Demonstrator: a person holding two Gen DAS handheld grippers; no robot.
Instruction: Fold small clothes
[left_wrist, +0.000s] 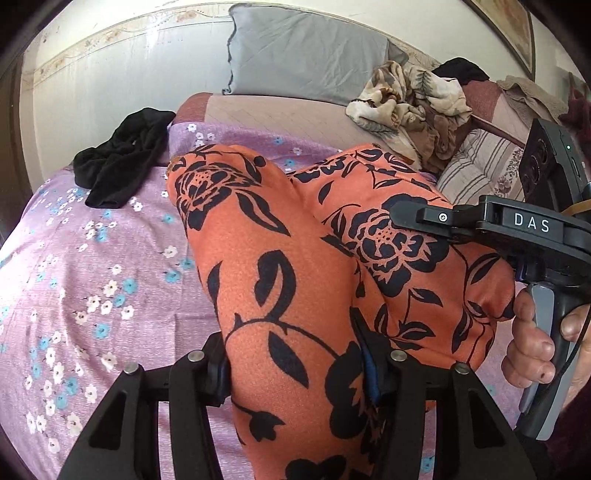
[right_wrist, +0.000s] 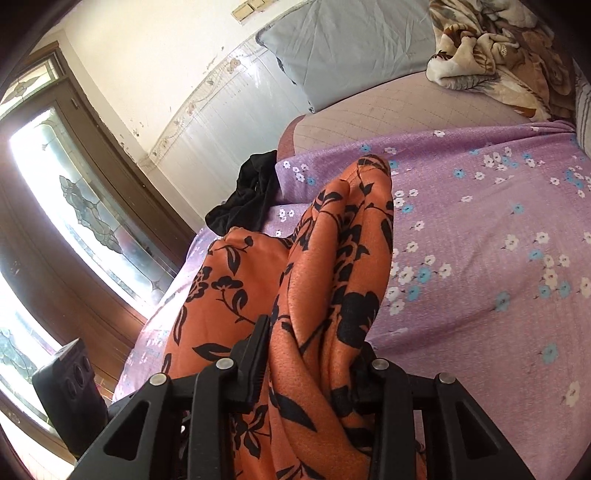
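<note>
Lying at the far left edge of the bed, a crumpled black garment (left_wrist: 122, 155) rests partly on the lilac flowered bedsheet (left_wrist: 74, 258), well apart from both tools. Nearer the middle, the orange cloth with black flowers (left_wrist: 295, 266) is bunched between the jaws of the left gripper (left_wrist: 297, 373), which are closed onto it; from there it runs away from the camera as two rounded lobes, its far ends reaching toward the headboard end of the bed. To the right in the left wrist view, the right gripper (left_wrist: 410, 214) comes in from the side with its tip over the right-hand lobe, a hand (left_wrist: 535, 347) on its handle. In the right wrist view the same orange cloth (right_wrist: 332, 280) is gathered thickly between the jaws of the right gripper (right_wrist: 310, 369), which clamp it, and its long axis runs forward and up toward the black garment (right_wrist: 247, 199). Beyond, a grey pillow (left_wrist: 306, 48) leans on the wall, with a crumpled beige leaf-print blanket (left_wrist: 410, 99) to its right
</note>
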